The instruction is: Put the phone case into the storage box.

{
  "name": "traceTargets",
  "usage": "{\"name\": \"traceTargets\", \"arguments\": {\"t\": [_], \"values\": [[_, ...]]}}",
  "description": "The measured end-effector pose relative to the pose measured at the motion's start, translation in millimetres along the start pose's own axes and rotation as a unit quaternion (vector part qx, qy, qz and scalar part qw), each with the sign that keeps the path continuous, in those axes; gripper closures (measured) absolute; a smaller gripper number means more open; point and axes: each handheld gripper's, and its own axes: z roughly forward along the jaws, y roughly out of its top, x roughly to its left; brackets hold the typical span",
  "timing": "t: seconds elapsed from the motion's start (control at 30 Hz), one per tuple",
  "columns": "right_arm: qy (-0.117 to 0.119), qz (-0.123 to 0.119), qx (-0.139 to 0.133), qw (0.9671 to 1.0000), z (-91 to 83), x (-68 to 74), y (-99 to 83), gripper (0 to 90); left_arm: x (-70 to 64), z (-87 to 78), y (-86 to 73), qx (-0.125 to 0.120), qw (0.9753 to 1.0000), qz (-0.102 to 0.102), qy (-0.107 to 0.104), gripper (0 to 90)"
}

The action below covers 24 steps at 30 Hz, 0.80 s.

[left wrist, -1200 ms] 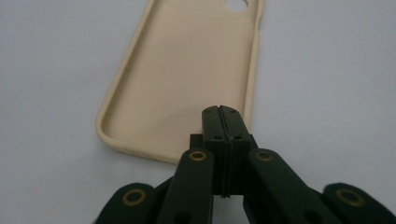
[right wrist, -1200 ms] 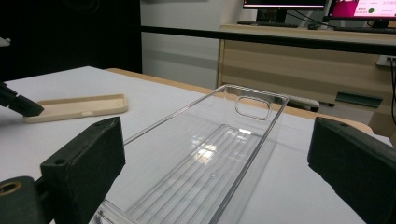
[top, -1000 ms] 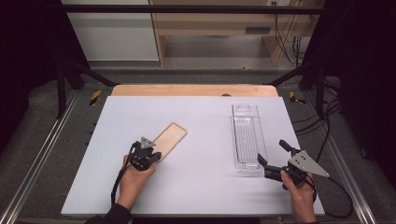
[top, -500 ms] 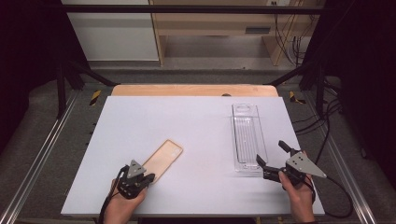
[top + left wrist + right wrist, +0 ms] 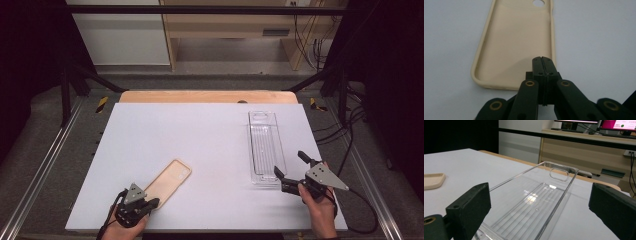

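Phone case, beige, hollow up, long axis near-left to far-right on worktop; left gripper jaws closed, empty, at its near end; right gripper jaws wide, straddling clear tray.

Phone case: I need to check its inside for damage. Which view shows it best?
The left gripper view: the phone case lies hollow side up, close. The high view shows it small; the right gripper view catches one corner.

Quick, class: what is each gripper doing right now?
Left gripper: shut on the phone case rim.
Right gripper: open, at the clear tray.
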Motion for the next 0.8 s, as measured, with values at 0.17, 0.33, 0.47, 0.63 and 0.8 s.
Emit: {"name": "traceTargets", "arguments": {"t": [0.17,0.33,0.47,0.63,0.8], "values": [[-0.001,0.002,-0.003,1.0,0.1,-0.4,0.5,4.5,1.6,-0.1,-0.4,-0.006,1.0,0.007,-0.003,90.0],[0.002,-0.003,0.002,1.0,2.8,2.2,0.7,4.5,6.0,-7.0,2.8,-0.039,0.9989,0.023,0.012,90.0],[0.002,-0.005,0.002,1.0,3.3,3.0,1.1,4.5,14.6,-16.8,7.0,-0.081,0.9958,0.019,0.038,89.3],[0.003,-0.005,0.003,1.0,4.0,2.7,0.3,4.5,25.9,-20.0,14.3,-0.118,0.9897,0.022,0.078,76.7],[0.002,-0.004,0.003,1.0,3.0,2.5,0.1,4.5,31.1,-12.8,26.7,-0.138,0.985,0.04,0.096,52.1]]}}
